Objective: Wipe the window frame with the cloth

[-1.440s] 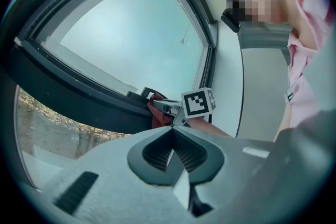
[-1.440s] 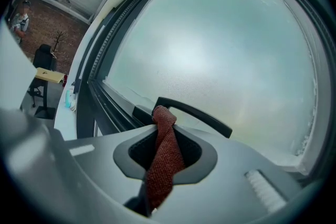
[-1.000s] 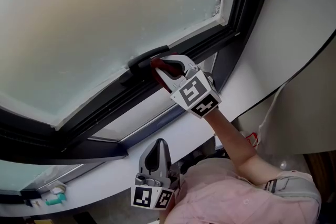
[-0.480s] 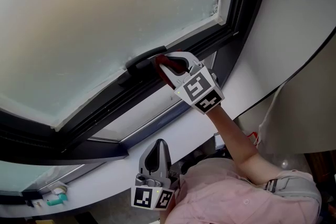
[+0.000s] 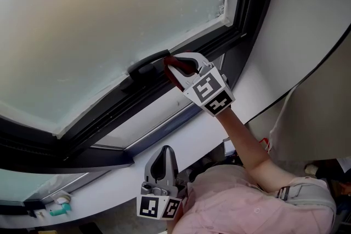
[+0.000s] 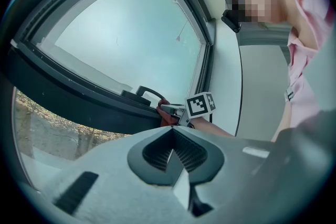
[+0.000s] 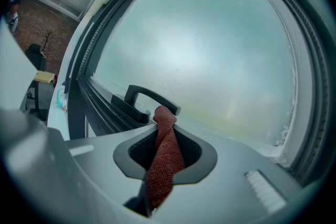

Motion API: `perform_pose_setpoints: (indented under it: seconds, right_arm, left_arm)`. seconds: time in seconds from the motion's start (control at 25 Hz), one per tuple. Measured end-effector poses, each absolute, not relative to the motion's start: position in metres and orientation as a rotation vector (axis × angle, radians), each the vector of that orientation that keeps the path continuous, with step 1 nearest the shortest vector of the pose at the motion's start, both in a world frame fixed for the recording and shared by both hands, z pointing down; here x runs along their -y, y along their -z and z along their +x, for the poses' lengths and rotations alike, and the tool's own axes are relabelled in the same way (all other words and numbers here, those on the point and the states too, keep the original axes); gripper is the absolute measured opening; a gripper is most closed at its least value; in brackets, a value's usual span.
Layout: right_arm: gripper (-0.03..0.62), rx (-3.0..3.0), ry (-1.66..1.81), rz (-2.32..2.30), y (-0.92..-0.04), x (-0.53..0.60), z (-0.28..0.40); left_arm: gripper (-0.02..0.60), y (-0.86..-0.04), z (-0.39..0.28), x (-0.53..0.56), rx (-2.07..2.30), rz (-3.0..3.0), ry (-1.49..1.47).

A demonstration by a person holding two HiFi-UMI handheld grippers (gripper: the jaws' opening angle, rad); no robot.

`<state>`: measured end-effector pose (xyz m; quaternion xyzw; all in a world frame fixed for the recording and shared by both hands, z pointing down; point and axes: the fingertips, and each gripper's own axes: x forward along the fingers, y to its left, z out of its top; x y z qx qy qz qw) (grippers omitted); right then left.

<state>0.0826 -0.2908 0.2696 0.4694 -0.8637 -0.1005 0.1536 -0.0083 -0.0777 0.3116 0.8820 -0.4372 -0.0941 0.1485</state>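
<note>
We have the right gripper (image 5: 175,67) clamped shut on a rust-red woven cloth (image 7: 164,157). The fabric is bunched into a narrow rope between the jaws, and a small knob of it pokes out past the tips. It looks soft, light and limp (it folds wherever it is pinched), so we judge it will wipe only where the gripper presses it. A hold leaving more loose fabric ahead of the tips would cover more.

That knob sits right at the dark grey metal window frame (image 5: 109,112), directly ahead of the gripper; we cannot tell whether it touches. A black lever handle (image 7: 148,97) stands just beyond the tips and a little to their left, and it is the thing to steer around. To the gripper's right the frame rail runs free towards the corner, with the frosted glass pane (image 5: 109,24) above it.

The left gripper (image 6: 173,150) is closed on nothing, low and well apart from the frame.
</note>
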Motion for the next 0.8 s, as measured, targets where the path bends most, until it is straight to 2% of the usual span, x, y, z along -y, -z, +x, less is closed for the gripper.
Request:
perform_pose_setpoints:
  seconds: [0.44, 0.8]
  right_arm:
    - [0.061, 2.471, 0.269, 1.374, -0.27, 0.296, 0.107]
    - [0.061, 2.486, 0.259, 1.388, -0.268, 0.302, 0.128]
  left_arm:
    - [-0.003, -0.309, 0.005, 0.084, 1.28, 2.572, 0.239]
    - [-0.003, -0.278, 0.049, 0.118, 1.226, 2.763, 0.238]
